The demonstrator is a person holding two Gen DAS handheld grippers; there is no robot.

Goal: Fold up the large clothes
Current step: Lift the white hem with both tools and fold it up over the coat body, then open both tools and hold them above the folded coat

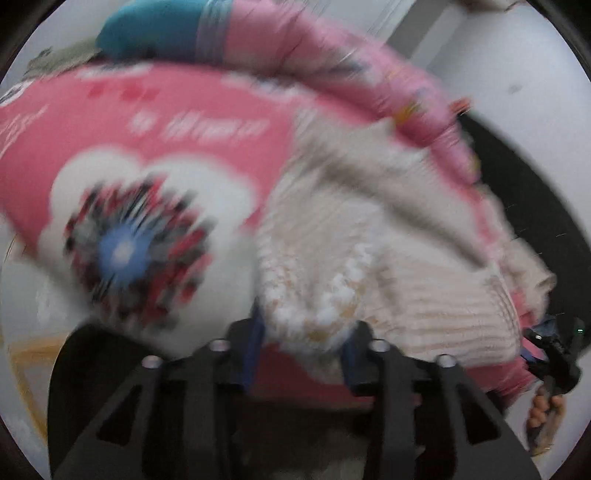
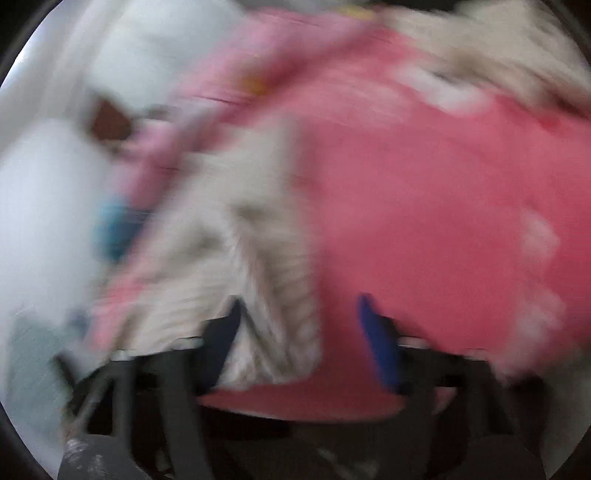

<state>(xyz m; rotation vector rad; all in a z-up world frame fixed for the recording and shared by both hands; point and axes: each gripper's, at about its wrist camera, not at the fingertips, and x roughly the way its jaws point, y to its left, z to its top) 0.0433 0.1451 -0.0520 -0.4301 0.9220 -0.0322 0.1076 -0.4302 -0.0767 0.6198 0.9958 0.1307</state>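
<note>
A large pink garment point(image 1: 207, 122) with white patches, a round printed motif and a cream fleece lining point(image 1: 424, 306) fills both views, blurred by motion. My left gripper point(image 1: 303, 332) is shut on the cream lined edge, the cloth bunched between its blue pads. The right gripper shows at the far right of the left wrist view point(image 1: 554, 354), at the garment's other corner. In the right wrist view my right gripper point(image 2: 299, 325) has the cream lining point(image 2: 258, 295) and pink cloth point(image 2: 424, 206) between its blue fingers and is shut on the garment.
A white surface point(image 1: 517, 74) lies behind the garment. A teal cloth point(image 1: 147, 26) sits at the top left of the left wrist view. A dark rounded object point(image 1: 524, 192) is at the right.
</note>
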